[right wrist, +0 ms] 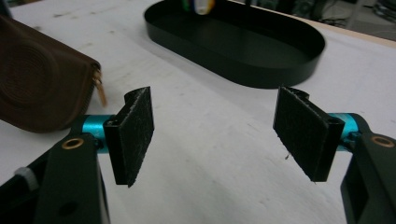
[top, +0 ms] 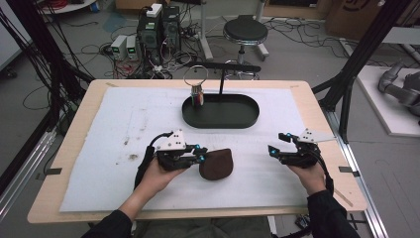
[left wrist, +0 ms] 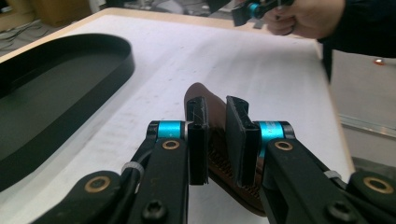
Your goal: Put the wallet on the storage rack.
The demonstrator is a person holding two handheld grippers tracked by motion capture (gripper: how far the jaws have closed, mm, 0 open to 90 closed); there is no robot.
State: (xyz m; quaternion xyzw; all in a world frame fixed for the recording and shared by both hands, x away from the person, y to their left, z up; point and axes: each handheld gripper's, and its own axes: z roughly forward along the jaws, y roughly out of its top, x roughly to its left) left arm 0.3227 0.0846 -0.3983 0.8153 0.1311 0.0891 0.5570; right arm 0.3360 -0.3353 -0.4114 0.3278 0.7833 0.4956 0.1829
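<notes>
A brown leather zip pouch (top: 218, 164) lies on the white mat near the table's front middle. My left gripper (top: 200, 153) comes at it from the left, and in the left gripper view its pads (left wrist: 198, 126) press on the pouch's (left wrist: 215, 116) thin edge from both sides, shut on it. My right gripper (top: 276, 145) hovers at the right of the mat, held in a hand, its jaws wide apart. Nothing is between its pads (right wrist: 135, 133) in the right gripper view, where the pouch (right wrist: 37, 79) with its zip pull sits off to the left.
A black oval tray (top: 237, 121) stands at the back middle of the mat (top: 124, 129), with a thin black post and a small coloured item under a wire ring (top: 197, 91) at its left end. Table edges run close on both sides.
</notes>
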